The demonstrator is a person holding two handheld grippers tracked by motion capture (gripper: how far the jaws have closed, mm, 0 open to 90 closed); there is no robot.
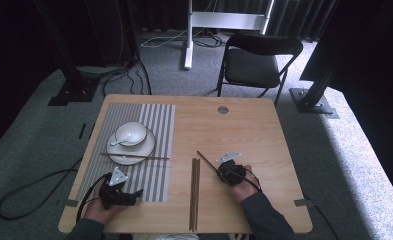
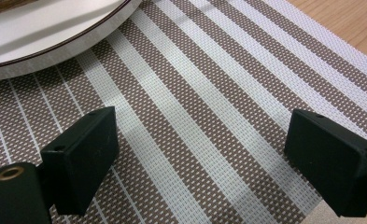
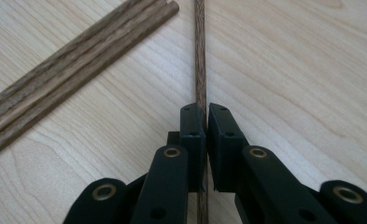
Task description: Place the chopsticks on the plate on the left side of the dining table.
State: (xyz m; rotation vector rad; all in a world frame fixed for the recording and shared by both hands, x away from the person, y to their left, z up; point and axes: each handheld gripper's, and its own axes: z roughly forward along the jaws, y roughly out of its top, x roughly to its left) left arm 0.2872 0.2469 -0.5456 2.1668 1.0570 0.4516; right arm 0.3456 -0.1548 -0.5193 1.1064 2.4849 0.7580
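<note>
We see L gripper (image 1: 118,192) low at near-left, jaws wide apart, nothing btwn them, held in left hand (image 1: 100,206). R gripper (image 1: 223,171) near centre, jaws pressed together on thin chopstick (image 3: 200,56), right hand (image 1: 241,187) behind, forearm entering from bottom edge.
</note>
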